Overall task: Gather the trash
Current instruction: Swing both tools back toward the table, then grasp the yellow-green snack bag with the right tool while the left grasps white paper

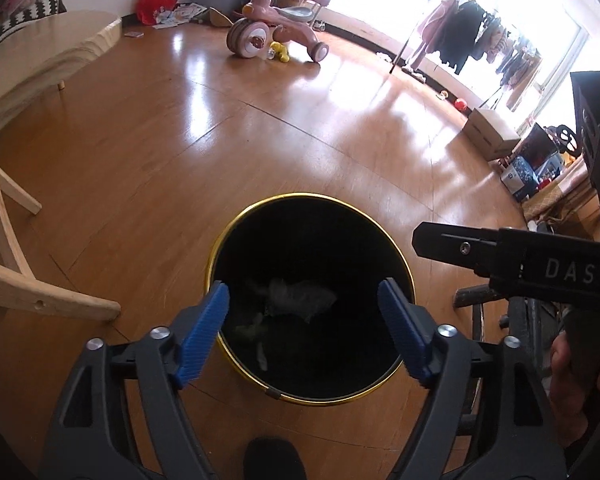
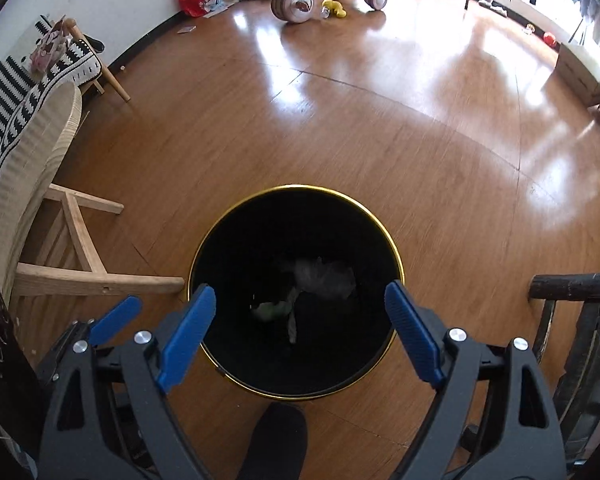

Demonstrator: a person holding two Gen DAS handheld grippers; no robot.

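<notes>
A black trash bin with a gold rim (image 1: 300,195) stands on the wooden floor, seen from above in both wrist views; its rim (image 2: 296,187) fills the lower middle of each. Inside lie a crumpled translucent wrapper (image 1: 300,294) (image 2: 324,278) and a greenish scrap (image 2: 270,310). My left gripper (image 1: 304,286) hangs open over the bin's mouth, nothing between its blue pads (image 1: 204,332). My right gripper (image 2: 300,288) is likewise open above the bin and holds nothing. The right gripper's black body (image 1: 540,264) shows at the right of the left wrist view.
A light wooden chair frame (image 2: 84,248) stands left of the bin, a dark wooden chair (image 2: 572,284) to its right. A dark shoe (image 2: 276,440) sits just in front. A pink tricycle (image 1: 276,28), a red bag (image 1: 156,2) and boxes (image 1: 492,132) are far across the floor.
</notes>
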